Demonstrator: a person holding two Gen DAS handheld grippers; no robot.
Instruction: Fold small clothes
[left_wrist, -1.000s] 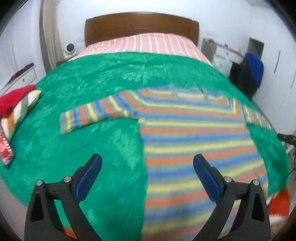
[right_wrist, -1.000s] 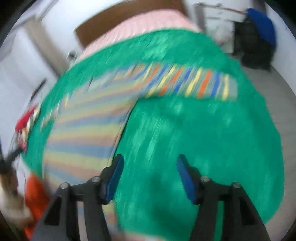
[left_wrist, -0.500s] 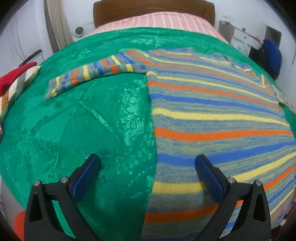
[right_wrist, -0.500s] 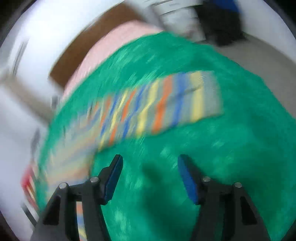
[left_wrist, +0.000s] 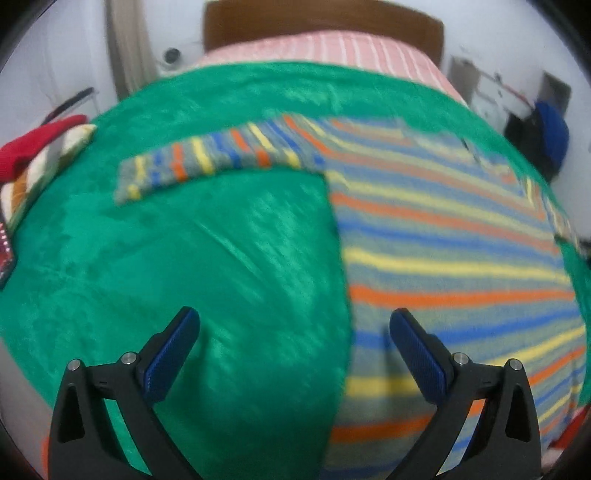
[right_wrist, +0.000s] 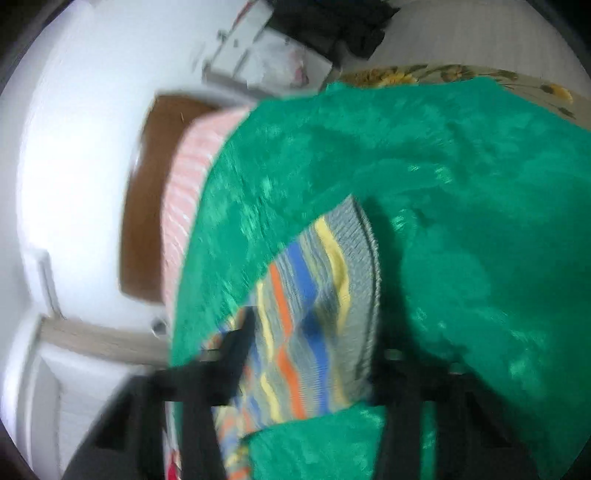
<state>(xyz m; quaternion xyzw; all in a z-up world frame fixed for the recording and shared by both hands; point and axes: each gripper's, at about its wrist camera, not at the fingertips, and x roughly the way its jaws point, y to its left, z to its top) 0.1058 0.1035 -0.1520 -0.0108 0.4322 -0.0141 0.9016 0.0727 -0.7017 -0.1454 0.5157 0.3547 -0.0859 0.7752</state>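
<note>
A striped sweater (left_wrist: 443, 258) in grey, blue, yellow and orange lies flat on a green blanket (left_wrist: 221, 277). Its left sleeve (left_wrist: 207, 162) stretches out to the left. My left gripper (left_wrist: 293, 332) is open and empty, hovering over the sweater's left side edge. In the right wrist view, which is rolled and blurred, the sweater's right sleeve cuff (right_wrist: 332, 295) lies between the jaws of my right gripper (right_wrist: 314, 332). The jaws stand apart around the cuff, and the fingertips are blurred.
The blanket covers a bed with a pink striped sheet (left_wrist: 332, 48) and a brown headboard (left_wrist: 321, 18). Red and striped folded clothes (left_wrist: 33, 158) lie at the bed's left edge. A white cabinet (right_wrist: 266, 55) and dark bags stand beyond the bed's right side.
My left gripper pulled back and up from the sweater. My right gripper swung and rolled down onto the right sleeve cuff, which now sits between its jaws.
</note>
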